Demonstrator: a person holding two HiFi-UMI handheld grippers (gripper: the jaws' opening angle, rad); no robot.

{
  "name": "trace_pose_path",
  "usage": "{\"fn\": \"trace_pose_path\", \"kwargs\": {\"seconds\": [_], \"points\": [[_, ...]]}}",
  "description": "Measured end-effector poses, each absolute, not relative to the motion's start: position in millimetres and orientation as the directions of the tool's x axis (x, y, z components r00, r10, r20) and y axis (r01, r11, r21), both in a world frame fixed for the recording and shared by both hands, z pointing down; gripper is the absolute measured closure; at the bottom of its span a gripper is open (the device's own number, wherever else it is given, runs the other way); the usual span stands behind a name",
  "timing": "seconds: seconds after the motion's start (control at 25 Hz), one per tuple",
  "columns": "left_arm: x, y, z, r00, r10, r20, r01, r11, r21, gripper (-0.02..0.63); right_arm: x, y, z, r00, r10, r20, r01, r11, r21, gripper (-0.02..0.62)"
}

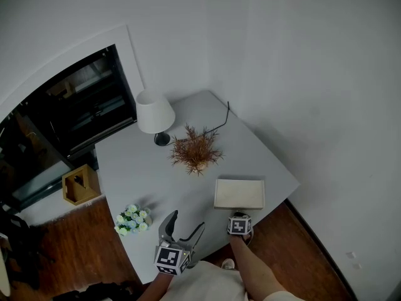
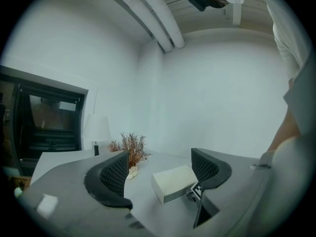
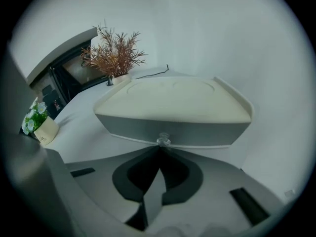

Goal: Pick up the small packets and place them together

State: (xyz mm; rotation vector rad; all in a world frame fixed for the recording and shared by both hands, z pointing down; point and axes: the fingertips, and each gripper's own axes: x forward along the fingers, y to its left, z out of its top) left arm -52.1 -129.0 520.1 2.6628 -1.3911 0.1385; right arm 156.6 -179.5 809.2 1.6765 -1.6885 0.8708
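No small packets show in any view. A cream box [image 1: 239, 193] with a grey front lies near the table's front edge. It fills the right gripper view as the box [image 3: 173, 100], with a small clear knob [image 3: 163, 140] in the middle of its front. My right gripper [image 3: 160, 147] is shut with its tips pinched on that knob. In the head view the right gripper [image 1: 239, 216] sits against the box's near side. My left gripper [image 1: 185, 231] hovers open at the table edge, left of the box. The left gripper [image 2: 160, 169] holds nothing, and the box [image 2: 173, 181] lies beyond it.
On the grey table [image 1: 263, 162] stand a white lamp [image 1: 155, 113], a dried brown plant [image 1: 195, 150] and a small pot of white flowers [image 1: 133, 219]. A black cable [image 1: 222, 121] runs to the wall. A wooden box [image 1: 81, 184] sits on the floor at left.
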Motion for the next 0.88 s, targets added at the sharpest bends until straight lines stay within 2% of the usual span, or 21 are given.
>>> {"fn": "trace_pose_path", "kwargs": {"seconds": [0.2,0.28,0.64,0.72,0.88], "points": [[-62.8,-130.2,527.1,0.557,-0.817,0.152,-0.831,-0.55,0.086,0.229,163.4,-160.3,821.9,-0.034,-0.595,0.803,-0.998,-0.018,-0.056,0.594],[-60.0,-130.0,526.9,0.564,-0.812,0.15,-0.826,-0.558,0.087,0.229,167.3,-160.0,822.7,-0.038,-0.593,0.804,-0.997,-0.026,-0.067,0.557],[-60.0,-124.1,527.4,0.566,-0.811,0.149,-0.824,-0.559,0.087,0.229,172.1,-172.5,815.9,-0.014,-0.618,0.786,-0.999,-0.017,-0.032,0.549],[-64.1,-123.9,529.1,0.556,-0.817,0.151,-0.831,-0.549,0.088,0.229,176.1,-170.8,815.1,0.006,-0.616,0.788,-0.999,-0.043,-0.027,0.509],[-69.3,-123.1,530.9,0.544,-0.825,0.15,-0.839,-0.537,0.09,0.229,176.4,-170.8,813.5,-0.005,-0.613,0.79,-0.999,-0.03,-0.03,0.509]]}}
